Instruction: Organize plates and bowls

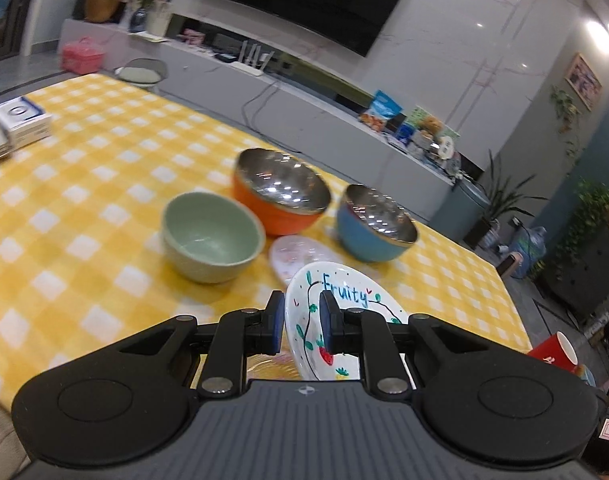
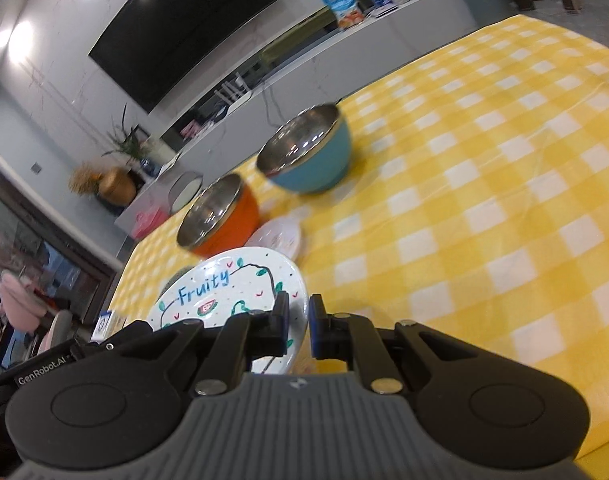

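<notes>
Yellow-checked tablecloth (image 2: pixel 484 200): both the left gripper (image 1: pixel 301 322) and right gripper (image 2: pixel 298 326) pinched the tilted "Fruity" plate (image 2: pixel 224 296); uneven pull could slip it onto the pink plate (image 1: pixel 300 258).

White "Fruity" plate (image 1: pixel 346 320) tilted, beside pink plate (image 1: pixel 300 258), three upright bowls (image 1: pixel 212 236).

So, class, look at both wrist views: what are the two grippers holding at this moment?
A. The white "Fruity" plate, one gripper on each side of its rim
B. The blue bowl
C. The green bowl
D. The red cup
A: the left gripper and the right gripper each pinch the rim of the Fruity plate, while the bowls sit untouched on the table.
</notes>
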Tool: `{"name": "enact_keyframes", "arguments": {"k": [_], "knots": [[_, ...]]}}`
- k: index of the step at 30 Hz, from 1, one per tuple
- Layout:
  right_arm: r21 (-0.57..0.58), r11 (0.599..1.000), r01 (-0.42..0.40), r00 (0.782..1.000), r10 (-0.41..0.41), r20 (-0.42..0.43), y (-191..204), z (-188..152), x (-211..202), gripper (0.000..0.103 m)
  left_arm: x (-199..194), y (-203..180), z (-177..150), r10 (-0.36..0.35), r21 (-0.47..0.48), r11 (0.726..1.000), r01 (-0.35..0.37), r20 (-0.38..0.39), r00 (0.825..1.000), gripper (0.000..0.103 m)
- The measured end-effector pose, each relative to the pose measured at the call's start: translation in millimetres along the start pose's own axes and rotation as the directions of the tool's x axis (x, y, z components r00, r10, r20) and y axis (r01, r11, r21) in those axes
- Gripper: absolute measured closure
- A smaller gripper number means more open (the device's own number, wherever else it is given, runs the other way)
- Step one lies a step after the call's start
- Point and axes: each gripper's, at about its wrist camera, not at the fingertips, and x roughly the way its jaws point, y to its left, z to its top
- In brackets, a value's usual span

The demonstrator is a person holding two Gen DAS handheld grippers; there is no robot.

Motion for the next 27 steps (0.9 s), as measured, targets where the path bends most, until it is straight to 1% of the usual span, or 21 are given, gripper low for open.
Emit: {"name": "enact_keyframes", "arguments": {"k": [4,8,16,27], "knots": [[-0.027,1.0,0.006,1.0,-0.007,-0.023,9,-11,9,0.095,-3,19,-8,0.025,-0.034,0.999,-0.026,-0.016,1.0,0.083],[-0.043,0.999,0.022,0.999,-0.024,-0.046,9,-18,22,0.095,3,31,-16,0.05,-0.048,0.997,-0.052,-0.043,0.998,0.083],[-0.088,0.995,0.051,0.997,-0.057,-0.058,9,-27,33,0.095,13,43,-32,0.083,-0.034,0.996,-0.087,-0.089,0.993,0.083],[-0.205,0.974,0.095,0.995,-0.101,-0.021,19,-38,42,0.095,18,39,-41,0.143,0.032,0.99,-0.14,-0.094,0.985,0.083]]}}
